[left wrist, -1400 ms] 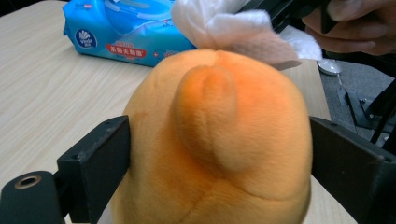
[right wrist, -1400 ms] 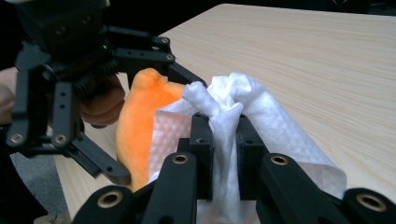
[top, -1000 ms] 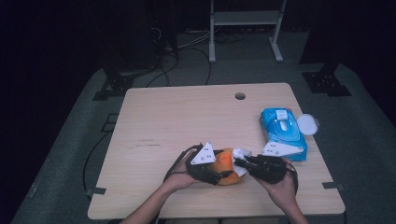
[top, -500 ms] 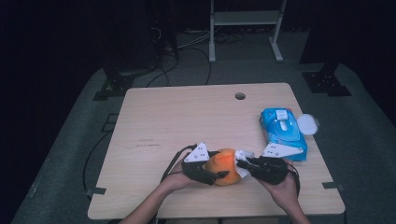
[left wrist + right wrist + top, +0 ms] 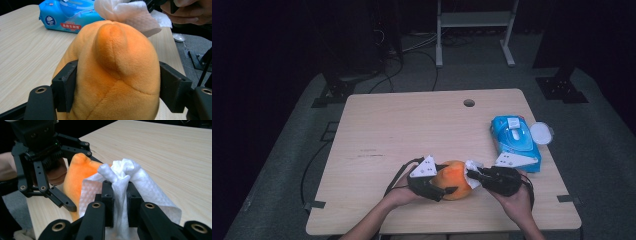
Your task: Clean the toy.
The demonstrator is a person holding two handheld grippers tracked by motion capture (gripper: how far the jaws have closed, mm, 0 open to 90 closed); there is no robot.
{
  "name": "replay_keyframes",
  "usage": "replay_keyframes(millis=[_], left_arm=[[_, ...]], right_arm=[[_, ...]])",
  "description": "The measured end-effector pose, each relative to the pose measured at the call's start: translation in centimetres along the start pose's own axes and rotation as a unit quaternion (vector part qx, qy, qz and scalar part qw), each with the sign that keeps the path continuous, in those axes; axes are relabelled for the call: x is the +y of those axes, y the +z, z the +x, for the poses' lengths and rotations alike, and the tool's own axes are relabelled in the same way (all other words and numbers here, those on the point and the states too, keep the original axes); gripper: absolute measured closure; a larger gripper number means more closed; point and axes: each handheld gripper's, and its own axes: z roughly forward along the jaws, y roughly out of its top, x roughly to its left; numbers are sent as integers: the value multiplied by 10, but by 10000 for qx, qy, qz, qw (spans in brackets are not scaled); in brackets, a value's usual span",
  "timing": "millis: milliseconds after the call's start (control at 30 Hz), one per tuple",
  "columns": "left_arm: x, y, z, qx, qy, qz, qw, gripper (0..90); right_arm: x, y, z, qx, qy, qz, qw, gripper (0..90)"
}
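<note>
Wiping job in hand: an orange plush toy sits low-centre in the high view, near the front edge of the table, pinned between both hands.

Left gripper, lower centre of the high view, has the toy clamped. In the left gripper view the two black jaws press into the plush on both sides, about half spread since the toy is wide; they've just been easing open a bit w/ the toy between them, pads on the fabric. Prob. held this way to steady the soft body so it doesn't roll or slide under rubbing.

Right gripper, just right of the toy in the high view, is nearly fully closed on a bunched white wet wipe. In the right gripper view the wipe is pinched mid-frame between the jaws, loose end fanning out against the orange plush. Tight pinch keeps the wipe from slipping out during strokes. In the left gripper view the wipe rests on the toy's top at upper centre, touching it.

Blue wipes pack lies at right of the table, lid flipped open, near the right hand, handy for a fresh sheet.

Judgement: wiping under way on the toy's upper side; how far along, can't tell.
</note>
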Motion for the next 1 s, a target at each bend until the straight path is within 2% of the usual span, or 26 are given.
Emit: replay_keyframes(millis=[67,200,267,367,433,500,600,700,767,833,900,1000], left_arm=[[-1,1,-2,-53,62,-17,10000,261],[0,4,-11,-86,345,52,9994,261],[1,5,-14,-69,429,95,9990,261],[0,4,-13,-110,442,109,9989,261],[1,4,-13,-152,491,119,9986,259],[5,2,-12,-232,517,84,9984,226],[9,1,-8,-264,296,31,9992,142],[4,3,-10,-260,333,16,9991,175],[4,3,-10,-268,277,45,9992,215],[3,3,-11,-264,313,47,9992,230],[2,5,-13,-300,335,35,9990,234],[2,7,-18,-333,516,77,9981,234]], right_arm=[[3,1,7,52,-94,3,9999,797],[10,5,23,351,-301,-57,9989,796],[11,6,25,316,-402,-12,9987,797],[6,4,14,197,-278,7,9994,797],[1,2,2,76,-55,37,9999,797],[-3,0,-6,164,157,27,9997,797],[-3,1,-3,191,80,64,9998,797],[-4,2,-4,221,91,86,9997,797],[-4,1,-4,198,82,89,9997,797],[-1,-1,1,194,57,48,9998,797],[2,0,9,304,-35,-13,9995,797],[7,5,24,523,-239,-24,9983,796]])
